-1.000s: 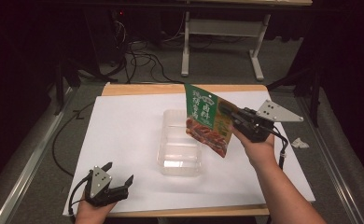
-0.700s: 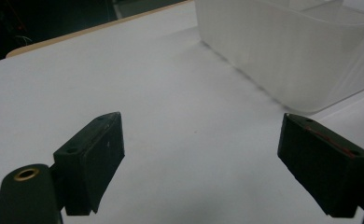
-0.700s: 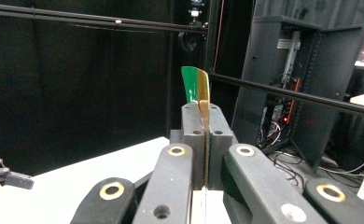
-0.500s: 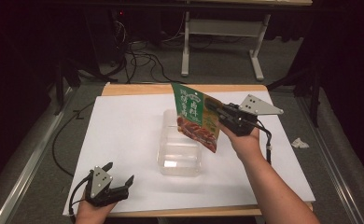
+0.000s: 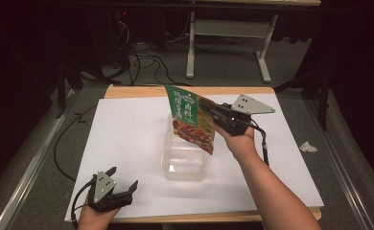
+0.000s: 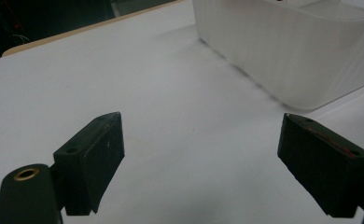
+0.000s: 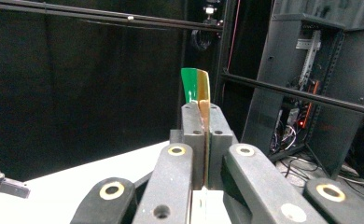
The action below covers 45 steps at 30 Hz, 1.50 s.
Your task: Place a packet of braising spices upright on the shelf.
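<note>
I see the container [image 5: 185, 158] mid-desk [image 5: 127, 139], pouch [image 5: 191, 120] hanging over its far end, my right gripper [image 5: 209, 108] clamping the pouch's right edge, my left gripper [image 5: 122, 178] at the near-left corner, well apart from the container

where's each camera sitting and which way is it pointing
High view: above the person's side, looking forward and down on the table; both forearms enter from below, left claw open, right claw shut on the green pouch above the clear container.
Left gripper view: low on the left claw, looking across the white surface at the container.
Right gripper view: on the right claw, facing dark racks, pouch edge-on.
Shared: high and left views show the container; high and right show the pouch.
</note>
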Motion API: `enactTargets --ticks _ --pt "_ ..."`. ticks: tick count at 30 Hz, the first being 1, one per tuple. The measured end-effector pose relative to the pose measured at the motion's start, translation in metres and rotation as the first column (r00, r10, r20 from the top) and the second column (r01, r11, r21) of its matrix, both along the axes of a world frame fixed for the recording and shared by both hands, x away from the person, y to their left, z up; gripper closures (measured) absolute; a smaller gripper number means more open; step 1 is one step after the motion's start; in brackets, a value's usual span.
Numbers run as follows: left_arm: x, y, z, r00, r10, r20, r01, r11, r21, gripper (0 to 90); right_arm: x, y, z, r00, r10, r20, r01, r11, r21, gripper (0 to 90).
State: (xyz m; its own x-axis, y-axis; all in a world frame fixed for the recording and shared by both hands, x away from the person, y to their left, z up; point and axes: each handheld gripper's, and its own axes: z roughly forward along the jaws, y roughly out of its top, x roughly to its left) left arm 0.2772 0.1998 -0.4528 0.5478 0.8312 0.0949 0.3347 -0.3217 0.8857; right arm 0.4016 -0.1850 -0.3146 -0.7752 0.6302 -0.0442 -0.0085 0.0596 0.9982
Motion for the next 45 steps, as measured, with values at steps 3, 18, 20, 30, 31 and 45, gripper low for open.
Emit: enactTargets --ticks 3,18,20,30,31,45 --pt "0.000 0.000 0.000 1.0000 -0.001 0.000 0.001 1.0000 0.000 15.1 0.003 0.003 -0.001 1.0000 0.006 0.006 -0.006 1.000 -0.003 90.0" --pt "0.001 -0.001 -0.001 1.0000 -0.006 -0.005 0.006 1.0000 0.005 15.1 0.012 0.014 -0.005 0.9999 0.010 -0.004 -0.009 1.000 0.002 90.0" --pt "0.001 -0.001 -0.001 1.0000 -0.007 -0.007 0.007 1.0000 0.004 15.1 0.013 0.014 -0.006 1.0000 0.006 -0.006 -0.006 1.000 0.004 90.0" --pt "0.001 -0.001 -0.001 0.9999 -0.009 -0.008 0.009 1.0000 0.005 15.1 0.019 0.009 -0.006 0.9999 -0.010 -0.008 0.010 1.000 -0.005 90.0" --pt "0.001 -0.001 -0.001 0.9999 -0.008 -0.006 0.008 1.0000 0.005 15.1 0.019 0.008 -0.006 0.9999 -0.009 -0.008 0.009 1.000 -0.005 90.0" --pt "0.001 -0.001 -0.001 0.9999 -0.009 -0.009 0.009 0.9999 0.009 15.1 0.021 0.012 -0.010 0.9999 -0.008 -0.011 0.008 1.000 -0.023 90.0"
